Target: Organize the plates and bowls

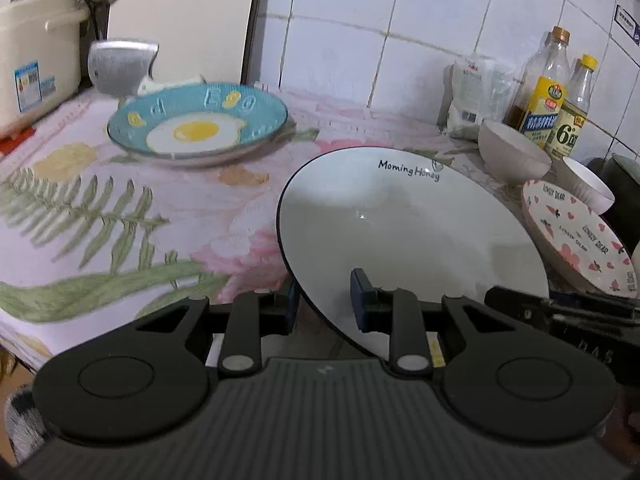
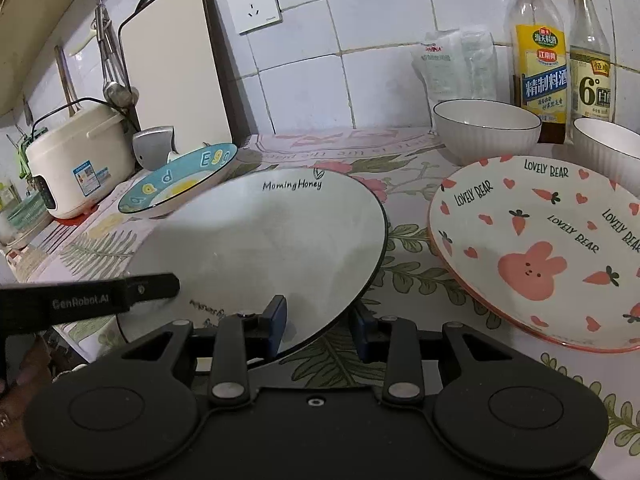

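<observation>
Right wrist: white plate [image 2: 264, 236] edge cropped

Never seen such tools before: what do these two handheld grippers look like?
Each of the left gripper and right gripper is matte black plastic with two round discs, silver pivot pins, linkage arms and blue-padded fingers. One side bar reads "GenRobot.AI".
</observation>
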The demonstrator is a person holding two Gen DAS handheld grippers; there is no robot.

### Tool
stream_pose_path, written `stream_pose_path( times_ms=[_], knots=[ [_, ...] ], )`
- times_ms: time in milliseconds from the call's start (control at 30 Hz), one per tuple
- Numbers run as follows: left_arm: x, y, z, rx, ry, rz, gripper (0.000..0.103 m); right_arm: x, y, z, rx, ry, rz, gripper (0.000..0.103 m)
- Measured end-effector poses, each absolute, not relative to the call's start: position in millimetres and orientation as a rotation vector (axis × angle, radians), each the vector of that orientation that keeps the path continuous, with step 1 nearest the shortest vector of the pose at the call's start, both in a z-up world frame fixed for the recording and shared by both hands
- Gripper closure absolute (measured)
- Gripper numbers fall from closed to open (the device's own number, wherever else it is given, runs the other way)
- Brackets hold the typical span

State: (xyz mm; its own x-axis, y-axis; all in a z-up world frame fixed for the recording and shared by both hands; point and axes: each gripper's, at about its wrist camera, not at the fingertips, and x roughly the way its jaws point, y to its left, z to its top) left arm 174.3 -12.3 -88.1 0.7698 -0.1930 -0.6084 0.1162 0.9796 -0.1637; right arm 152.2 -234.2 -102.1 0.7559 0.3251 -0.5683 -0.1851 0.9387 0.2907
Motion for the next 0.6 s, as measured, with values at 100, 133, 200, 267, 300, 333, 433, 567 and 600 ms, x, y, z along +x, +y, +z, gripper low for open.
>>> stream_pose_path(
  times_ms=[100,133,200,267,300,333,433,567,600],
  knots=[
    [180.6,-14.5,-76.7,-0.092,0.653,-0.15,0.077,156.0,-237.2,-97.3,0.262,0.662,0.299,0.064],
    [184.4,-14.6,-73.6,-0.087,0.651,-0.15,0.077,158.1,-236.8,-94.6,0.264,0.654,0.299,0.064],
    [194.6,-15.3,-66.8,-0.077,0.647,-0.152,0.077,162.9,-235.4,-88.8,0.255,0.638,0.294,0.064],
    [207.5,-16.7,-58.6,-0.069,0.644,-0.158,0.077,172.7,-235.2,-81.8,0.263,0.642,0.285,0.064],
    [213.7,-17.9,-55.4,-0.067,0.642,-0.161,0.077,178.7,-236.0,-78.8,0.27,0.643,0.282,0.064],
    [220.7,-18.8,-52.7,-0.063,0.642,-0.165,0.077,185.2,-236.5,-75.2,0.272,0.645,0.277,0.064],
    [249.1,-16.9,-46.0,-0.082,0.677,-0.205,0.077,205.2,-236.4,-65.7,0.263,0.64,0.241,0.064],
    [289.9,-17.0,-46.2,-0.079,0.718,-0.246,0.077,235.3,-238.3,-64.8,0.27,0.639,0.202,0.064],
    [296.6,-18.6,-48.2,-0.073,0.719,-0.248,0.077,242.6,-239.5,-66.0,0.275,0.648,0.198,0.064]
  ],
)
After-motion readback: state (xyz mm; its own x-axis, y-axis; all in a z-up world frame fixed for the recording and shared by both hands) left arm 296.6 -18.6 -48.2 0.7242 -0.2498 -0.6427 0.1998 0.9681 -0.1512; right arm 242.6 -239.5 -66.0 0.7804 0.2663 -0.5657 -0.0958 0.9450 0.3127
